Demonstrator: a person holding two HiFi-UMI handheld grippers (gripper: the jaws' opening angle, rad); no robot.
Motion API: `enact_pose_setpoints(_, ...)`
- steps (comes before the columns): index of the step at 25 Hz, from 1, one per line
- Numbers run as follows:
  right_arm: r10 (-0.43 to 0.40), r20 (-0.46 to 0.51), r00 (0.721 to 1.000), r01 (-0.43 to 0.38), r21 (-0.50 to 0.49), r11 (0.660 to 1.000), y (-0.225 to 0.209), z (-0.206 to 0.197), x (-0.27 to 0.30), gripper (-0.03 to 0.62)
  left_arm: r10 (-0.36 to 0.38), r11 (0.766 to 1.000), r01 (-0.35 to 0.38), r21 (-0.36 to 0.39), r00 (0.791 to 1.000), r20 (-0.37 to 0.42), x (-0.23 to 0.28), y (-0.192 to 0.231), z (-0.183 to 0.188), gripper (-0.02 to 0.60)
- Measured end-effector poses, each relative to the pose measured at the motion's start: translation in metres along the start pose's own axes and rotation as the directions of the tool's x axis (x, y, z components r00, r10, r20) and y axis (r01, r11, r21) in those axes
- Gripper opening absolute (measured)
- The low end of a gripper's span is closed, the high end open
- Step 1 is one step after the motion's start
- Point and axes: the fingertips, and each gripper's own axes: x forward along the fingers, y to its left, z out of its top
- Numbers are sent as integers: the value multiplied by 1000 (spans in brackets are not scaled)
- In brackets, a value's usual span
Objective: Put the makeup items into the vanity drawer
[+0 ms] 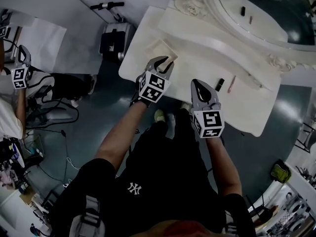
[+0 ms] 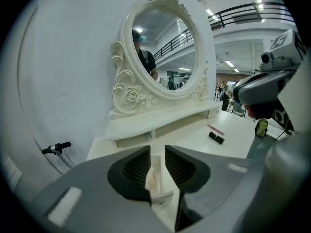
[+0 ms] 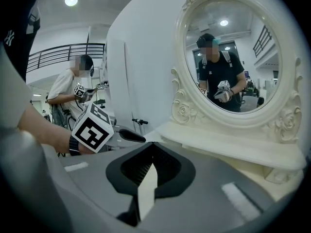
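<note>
A white vanity table [image 1: 187, 70] carries an oval mirror [image 1: 256, 14]. A small white drawer [image 1: 159, 47] stands pulled out on its left side. My left gripper [image 1: 167, 60] is at the drawer's front; in the left gripper view its jaws [image 2: 158, 149] stand close together on the drawer's white front panel [image 2: 155, 176]. A black lipstick [image 1: 219, 84] [image 2: 216, 138] and a pink pencil [image 1: 231, 84] [image 2: 216, 129] lie on the tabletop to the right. My right gripper [image 1: 201, 85] [image 3: 153, 147] hovers at the table's near edge, shut and empty, just left of the lipstick.
A shelf [image 2: 160, 120] runs under the mirror [image 2: 163, 52]. On the floor to the left are a black case [image 1: 114, 41] and cables [image 1: 54, 107]. Another person [image 3: 80, 89] with a gripper [image 1: 19, 75] stands at far left.
</note>
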Motion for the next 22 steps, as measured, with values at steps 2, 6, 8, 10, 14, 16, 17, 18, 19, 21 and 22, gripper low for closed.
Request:
enact_pose_setpoints(2,-13,-8,1000,13,-3,1000,-3,-5,-6,25,-15,1000,15,6,1000,5,-1,-11,4,81)
enact_pose_setpoints(6,-47,-11,999,47,1,999,-10,-12,-20,25,-48,999,47,25,999,21,-4,-37,15,71)
enact_pose_setpoints(8,-67,-8,998,67,5,998,-14,-13,-25,25,-63,998,62,28,997,33,-6,-47,21,69)
enact_pose_setpoints(10,-89,-6,996,89,8,996,-19,-15,-32,25,-80,996,79,29,996,45,-6,-58,26,69)
enact_pose_setpoints(14,-130,-4,992,130,14,991,-27,-23,-47,25,-122,992,119,42,991,62,-6,-84,35,66)
enact_pose_setpoints(16,-152,-8,988,152,21,988,-32,-29,-56,25,-143,989,139,52,987,67,-4,-99,39,61)
enact_pose_setpoints(17,-162,-9,987,162,24,986,-35,-32,-60,25,-153,987,149,57,986,69,-4,-106,41,58)
enact_pose_setpoints(18,-172,-10,985,173,27,985,-38,-34,-65,25,-163,985,159,63,984,71,-3,-114,43,53)
enact_pose_setpoints(19,-184,-10,983,184,28,983,-41,-36,-69,25,-172,983,167,70,982,74,-2,-121,45,44)
enact_pose_setpoints(21,-209,-7,978,209,31,978,-47,-40,-77,25,-191,980,184,81,978,79,-1,-135,47,35)
enact_pose_setpoints(22,-220,-7,975,220,33,975,-50,-42,-81,25,-199,978,192,84,977,80,0,-141,48,29)
